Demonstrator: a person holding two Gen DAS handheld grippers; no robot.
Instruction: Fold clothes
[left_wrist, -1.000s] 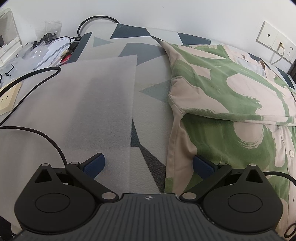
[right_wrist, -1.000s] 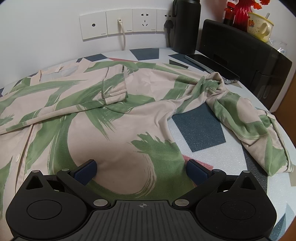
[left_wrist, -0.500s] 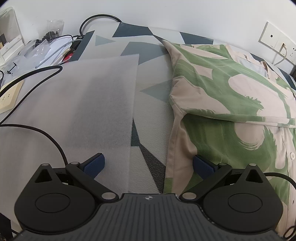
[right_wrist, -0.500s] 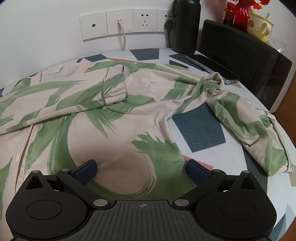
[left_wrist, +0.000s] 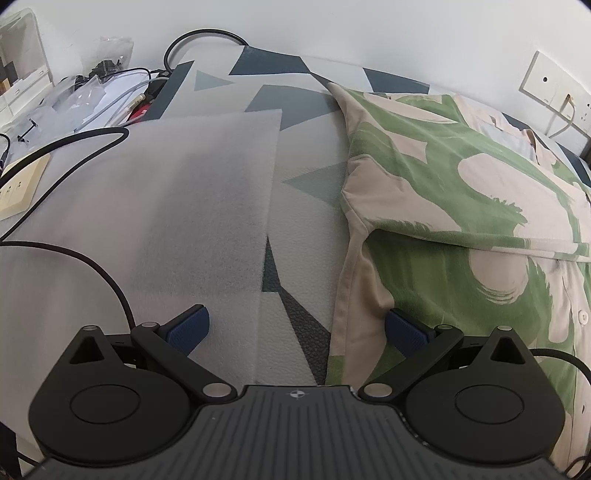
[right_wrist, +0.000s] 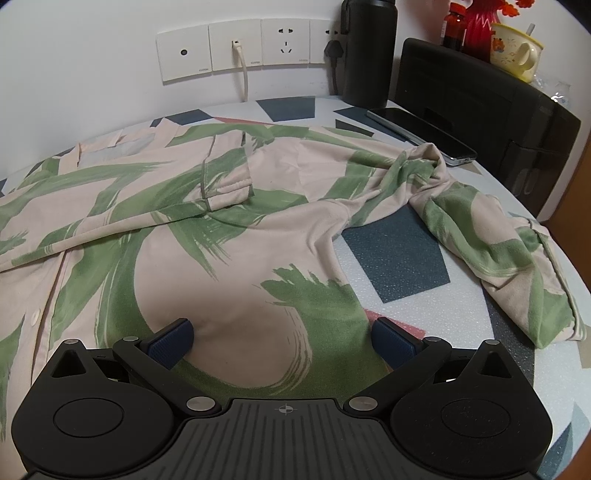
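Shirt fabric, a cream button-up garment (right_wrist: 236, 236) brushed with green, is spread flat on the patterned table (right_wrist: 399, 258), one sleeve already folded inward, while the left gripper (left_wrist: 295, 328) and right gripper (right_wrist: 281, 341) are held released near its hem, seemingly for the next fold.

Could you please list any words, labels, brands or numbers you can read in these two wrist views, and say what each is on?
None can be read.
Wall socket plates: small marks along the lower edges, too small to read.
Brown bottle: label too blurred to read.
Yellow mug: a printed picture only, no legible words.
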